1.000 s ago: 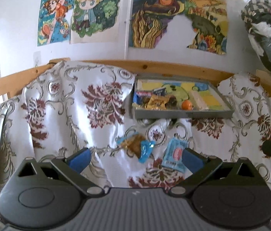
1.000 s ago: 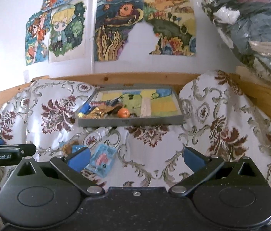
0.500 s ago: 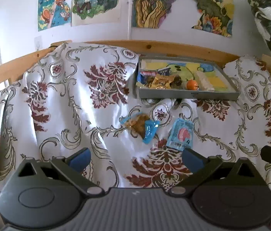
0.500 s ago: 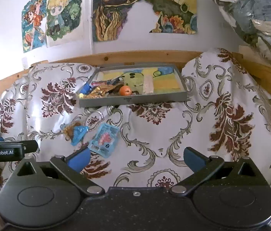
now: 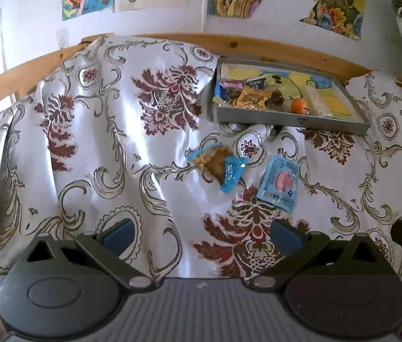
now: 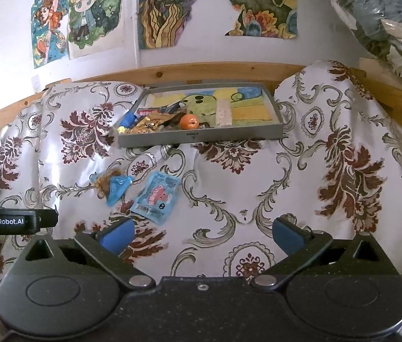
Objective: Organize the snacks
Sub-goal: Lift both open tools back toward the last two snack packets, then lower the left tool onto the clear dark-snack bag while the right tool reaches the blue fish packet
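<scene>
The job looks partly done. A flat grey tray (image 6: 201, 138) with a bright cartoon picture inside sits at the far side of the white cloth with dark red flowers (image 6: 300, 188). Some snacks lie in the tray's left part: shiny gold packets (image 6: 151, 124), a small round orange snack (image 6: 189, 121) and a pale long bar (image 6: 223, 112). Two snacks are left on the cloth near the tray: a crinkly blue wrapper with brown bits (image 5: 219, 165) and, just beside it, a flat light blue packet with a pink picture (image 5: 279, 186). The left gripper (image 5: 201, 235) is wide open and holds nothing. The right gripper (image 6: 201, 233) is wide open and empty too. Both hang near the two loose snacks.
</scene>
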A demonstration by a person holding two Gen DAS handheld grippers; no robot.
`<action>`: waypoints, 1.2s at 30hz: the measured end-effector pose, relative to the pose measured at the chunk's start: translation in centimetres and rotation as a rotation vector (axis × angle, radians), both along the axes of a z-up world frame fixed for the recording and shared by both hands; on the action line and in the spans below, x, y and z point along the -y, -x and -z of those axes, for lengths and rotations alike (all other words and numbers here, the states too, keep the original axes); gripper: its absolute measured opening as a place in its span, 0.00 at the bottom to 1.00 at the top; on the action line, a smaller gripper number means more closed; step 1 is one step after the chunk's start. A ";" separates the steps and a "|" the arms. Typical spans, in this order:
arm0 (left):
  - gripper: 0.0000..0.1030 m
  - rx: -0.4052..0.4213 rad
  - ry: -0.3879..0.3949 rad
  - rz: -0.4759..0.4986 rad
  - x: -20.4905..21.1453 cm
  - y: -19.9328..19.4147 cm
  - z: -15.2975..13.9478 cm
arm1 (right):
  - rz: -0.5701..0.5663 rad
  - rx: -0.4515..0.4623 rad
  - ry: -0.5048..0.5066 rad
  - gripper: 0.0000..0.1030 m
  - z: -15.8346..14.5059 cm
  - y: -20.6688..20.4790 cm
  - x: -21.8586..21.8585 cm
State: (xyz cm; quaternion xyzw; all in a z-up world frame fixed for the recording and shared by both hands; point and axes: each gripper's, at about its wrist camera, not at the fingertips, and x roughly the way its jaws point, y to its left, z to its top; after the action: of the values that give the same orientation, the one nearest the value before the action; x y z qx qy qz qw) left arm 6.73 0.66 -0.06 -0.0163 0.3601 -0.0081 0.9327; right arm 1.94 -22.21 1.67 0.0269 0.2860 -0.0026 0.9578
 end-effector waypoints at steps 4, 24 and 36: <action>1.00 -0.033 0.031 -0.011 -0.6 -1.0 0.1 | 0.002 -0.008 0.001 0.99 0.0 -0.8 -0.1; 1.00 -0.054 0.049 0.081 -0.6 -8.3 0.5 | -0.056 0.008 0.031 0.99 -0.1 -8.0 -1.5; 1.00 -0.081 0.222 0.140 -1.4 -15.1 3.2 | -0.197 -0.032 0.154 0.99 4.7 -13.2 -5.4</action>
State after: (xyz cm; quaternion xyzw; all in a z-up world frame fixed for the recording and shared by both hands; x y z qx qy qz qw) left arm 21.79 2.07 -3.30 -0.0945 0.3948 -0.1122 0.9070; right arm 15.10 -16.84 -3.00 -0.0750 0.3013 0.0693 0.9481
